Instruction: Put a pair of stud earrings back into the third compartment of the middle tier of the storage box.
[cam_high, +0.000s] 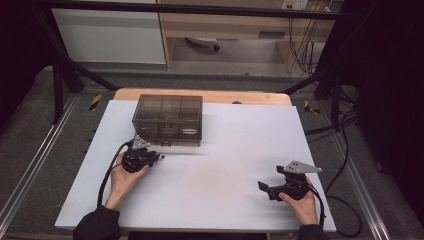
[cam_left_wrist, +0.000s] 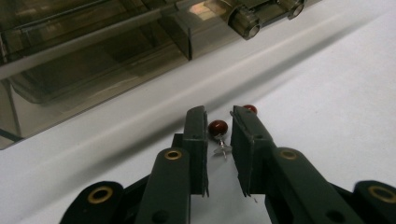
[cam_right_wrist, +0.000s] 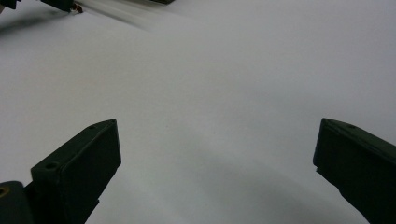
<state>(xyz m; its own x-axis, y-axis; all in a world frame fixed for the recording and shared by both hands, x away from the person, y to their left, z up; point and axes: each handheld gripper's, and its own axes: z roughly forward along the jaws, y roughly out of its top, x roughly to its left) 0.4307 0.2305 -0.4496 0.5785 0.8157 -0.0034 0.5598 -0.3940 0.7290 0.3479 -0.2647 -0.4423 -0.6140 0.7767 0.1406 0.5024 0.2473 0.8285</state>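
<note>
We find the bench (cam_high: 210, 170), covered in plain white, bearing a smoky translucent compartment box (cam_high: 168, 120) at about eleven o'clock from its centre, lid closed. The box's front edge and latch barrels fill the upper part of the left gripper view, which we judge places the work directly before it.

The right gripper (cam_high: 272, 190) rests at about four o'clock, jaws spread wide over bare surface and holding nothing; we judge it parked clear of the work.

The left gripper (cam_left_wrist: 218, 122) sits just in front of the box, jaws drawn nearly together around a small red bead earring (cam_left_wrist: 218, 127) lying on the bench; we cannot confirm that the pads press it. A second red bead (cam_left_wrist: 250, 108) peeps past the right-hand jaw. In the high view the earrings are too small to resolve.
</note>
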